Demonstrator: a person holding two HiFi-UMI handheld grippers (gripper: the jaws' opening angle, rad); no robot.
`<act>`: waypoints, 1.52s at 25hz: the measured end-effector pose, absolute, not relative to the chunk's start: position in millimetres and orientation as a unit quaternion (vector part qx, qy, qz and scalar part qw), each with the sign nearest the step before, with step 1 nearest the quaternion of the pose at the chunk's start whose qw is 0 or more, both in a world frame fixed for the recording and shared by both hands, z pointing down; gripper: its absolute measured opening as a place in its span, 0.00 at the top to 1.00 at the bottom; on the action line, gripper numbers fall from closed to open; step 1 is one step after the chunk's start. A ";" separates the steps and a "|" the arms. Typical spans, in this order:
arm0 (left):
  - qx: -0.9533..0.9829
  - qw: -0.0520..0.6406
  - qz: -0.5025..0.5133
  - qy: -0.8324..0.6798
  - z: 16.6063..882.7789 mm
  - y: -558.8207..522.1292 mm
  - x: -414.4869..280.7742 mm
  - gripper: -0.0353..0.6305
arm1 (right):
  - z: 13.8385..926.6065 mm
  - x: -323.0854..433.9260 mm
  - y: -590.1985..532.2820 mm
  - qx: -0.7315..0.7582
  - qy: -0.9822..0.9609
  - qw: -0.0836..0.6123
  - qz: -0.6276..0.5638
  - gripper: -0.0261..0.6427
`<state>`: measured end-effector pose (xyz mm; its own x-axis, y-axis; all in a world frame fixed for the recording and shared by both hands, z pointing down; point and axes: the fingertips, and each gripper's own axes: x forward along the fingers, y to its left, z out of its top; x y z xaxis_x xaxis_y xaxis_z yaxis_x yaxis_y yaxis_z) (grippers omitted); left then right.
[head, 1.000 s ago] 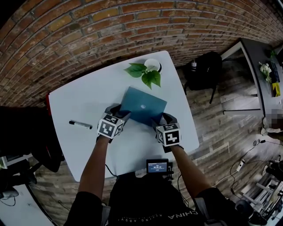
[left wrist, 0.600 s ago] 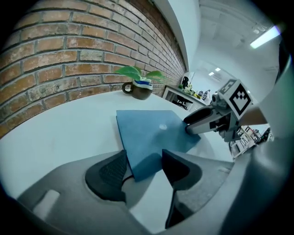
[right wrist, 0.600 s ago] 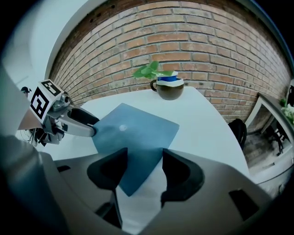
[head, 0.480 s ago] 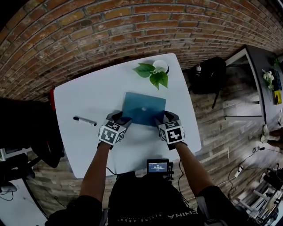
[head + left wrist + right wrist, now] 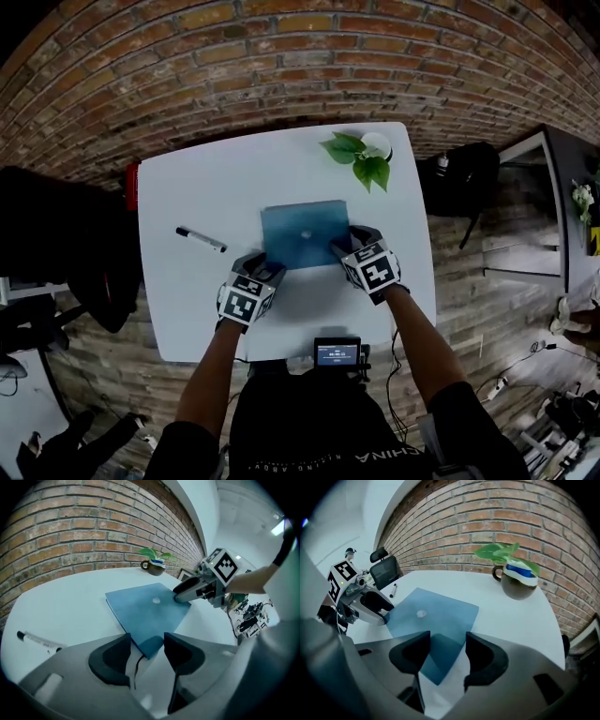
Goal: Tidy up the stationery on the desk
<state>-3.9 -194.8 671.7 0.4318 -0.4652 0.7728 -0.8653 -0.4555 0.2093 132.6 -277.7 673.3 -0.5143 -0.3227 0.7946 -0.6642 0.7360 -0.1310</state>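
My left gripper [image 5: 146, 645] and right gripper [image 5: 447, 648] have both just been closing a little, yet their jaws stand apart. A near corner of the blue notebook [image 5: 305, 234] lies between each pair, unpinched, and the book runs flat on the white table [image 5: 187, 187] ahead of both claws. To square it cleanly, I judge I should keep both claws low and nudge evenly, so neither corner rides up; the marker [image 5: 201, 240], well left of the left claw, can wait.

Blue notebook [image 5: 304, 234] flat mid white desk [image 5: 206, 187]; black-and-white marker [image 5: 201, 240] well apart, leftward.
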 end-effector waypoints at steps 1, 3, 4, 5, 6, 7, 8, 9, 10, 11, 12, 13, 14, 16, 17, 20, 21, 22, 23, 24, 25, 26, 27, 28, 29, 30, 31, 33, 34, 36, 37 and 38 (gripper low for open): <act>0.786 0.309 0.326 -0.424 671.9 -189.2 -6.9 0.60 | 673.2 126.6 -279.3 0.280 -0.848 0.401 0.207 0.60; 0.782 0.314 0.326 -0.428 672.3 -179.1 -12.8 0.62 | 673.3 114.3 -281.8 0.255 -0.855 0.409 0.191 0.60; 0.781 0.316 0.326 -0.429 672.5 -174.4 -15.6 0.62 | 673.5 108.1 -282.9 0.243 -0.858 0.412 0.185 0.60; 0.780 0.317 0.328 -0.429 672.9 -169.9 -17.9 0.62 | 673.8 101.9 -283.8 0.231 -0.861 0.416 0.180 0.59; 0.779 0.317 0.331 -0.428 673.2 -165.3 -19.6 0.62 | 674.0 95.8 -284.6 0.220 -0.863 0.419 0.174 0.59; 0.778 0.316 0.334 -0.427 673.6 -160.6 -20.8 0.62 | 674.1 89.9 -285.4 0.209 -0.865 0.423 0.167 0.60; 0.778 0.316 0.338 -0.425 673.8 -155.8 -21.5 0.62 | 674.0 84.1 -286.1 0.198 -0.867 0.427 0.160 0.60; 0.777 0.316 0.343 -0.424 674.1 -151.0 -22.0 0.62 | 674.0 78.2 -286.7 0.187 -0.869 0.431 0.154 0.60; 0.776 0.315 0.348 -0.422 674.5 -146.1 -22.3 0.62 | 674.1 72.1 -287.3 0.176 -0.871 0.434 0.147 0.59; 0.774 0.313 0.355 -0.420 675.3 -141.1 -22.6 0.62 | 674.1 65.8 -287.8 0.166 -0.873 0.437 0.139 0.59; 0.773 0.311 0.363 -0.417 676.1 -136.1 -22.9 0.62 | 674.0 59.4 -288.2 0.155 -0.875 0.440 0.131 0.59; 0.771 0.311 0.370 -0.414 676.5 -131.4 -23.0 0.62 | 673.8 53.1 -288.4 0.145 -0.876 0.442 0.124 0.59; 0.771 0.310 0.376 -0.410 676.5 -127.3 -22.6 0.62 | 673.6 46.9 -288.8 0.134 -0.878 0.445 0.116 0.59; 0.772 0.307 0.387 -0.400 676.1 -120.2 -20.3 0.62 | 673.6 35.4 -289.9 0.113 -0.880 0.451 0.100 0.59; 0.774 0.304 0.393 -0.393 676.3 -116.5 -18.4 0.62 | 673.7 29.8 -290.0 0.103 -0.880 0.454 0.091 0.59; 0.781 0.292 0.412 -0.367 677.1 -104.5 -11.9 0.62 | 672.5 13.1 -287.4 0.072 -0.880 0.464 0.069 0.59; 0.784 0.287 0.420 -0.357 677.2 -100.7 -9.3 0.62 | 672.0 7.6 -286.3 0.062 -0.880 0.468 0.061 0.59; 0.786 0.282 0.427 -0.346 677.4 -96.9 -6.3 0.62 | 671.4 2.1 -285.5 0.052 -0.879 0.471 0.051 0.59; 0.789 0.276 0.435 -0.334 677.7 -93.1 -3.0 0.62 | 670.6 -3.4 -284.8 0.042 -0.879 0.474 0.040 0.59; 0.792 0.270 0.443 -0.323 677.9 -89.6 0.6 0.62 | 669.7 -9.0 -283.6 0.033 -0.878 0.477 0.031 0.59; 0.795 0.265 0.449 -0.311 678.1 -86.4 4.5 0.62 | 668.8 -14.9 -282.2 0.025 -0.877 0.479 0.025 0.59; 0.797 0.262 0.453 -0.301 678.0 -83.5 8.6 0.62 | 668.5 -20.9 -280.6 0.016 -0.877 0.481 0.021 0.59; 0.800 0.260 0.456 -0.291 678.0 -80.8 12.7 0.62 | 668.6 -26.6 -278.8 0.008 -0.876 0.482 0.018 0.59; 0.802 0.259 0.458 -0.283 678.0 -78.5 16.7 0.62 | 669.0 -32.0 -277.0 0.000 -0.875 0.484 0.014 0.59; 0.804 0.258 0.459 -0.276 678.1 -76.5 20.6 0.62 | 669.5 -37.3 -275.1 -0.008 -0.874 0.485 0.010 0.59; 0.807 0.256 0.459 -0.270 678.1 -75.0 24.4 0.62 | 670.0 -42.6 -273.4 -0.015 -0.874 0.486 0.006 0.59; 0.810 0.253 0.459 -0.264 678.0 -74.0 28.3 0.62 | 670.5 -47.5 -271.5 -0.021 -0.873 0.487 0.004 0.59; 0.814 0.245 0.462 -0.253 678.0 -73.4 35.5 0.63 | 670.9 -55.3 -267.5 -0.031 -0.871 0.490 0.002 0.59; 0.816 0.240 0.464 -0.247 678.4 -73.3 38.8 0.63 | 670.8 -58.9 -265.7 -0.035 -0.870 0.491 0.002 0.59; 0.819 0.233 0.468 -0.237 679.1 -73.7 44.4 0.64 | 670.7 -65.8 -262.4 -0.042 -0.870 0.492 -0.002 0.59; 0.820 0.231 0.470 -0.232 679.3 -74.3 46.3 0.64 | 670.8 -68.6 -261.1 -0.045 -0.869 0.493 -0.004 0.59; 0.821 0.228 0.472 -0.227 679.5 -74.8 47.6 0.64 | 671.0 -70.5 -260.3 -0.047 -0.868 0.495 -0.006 0.59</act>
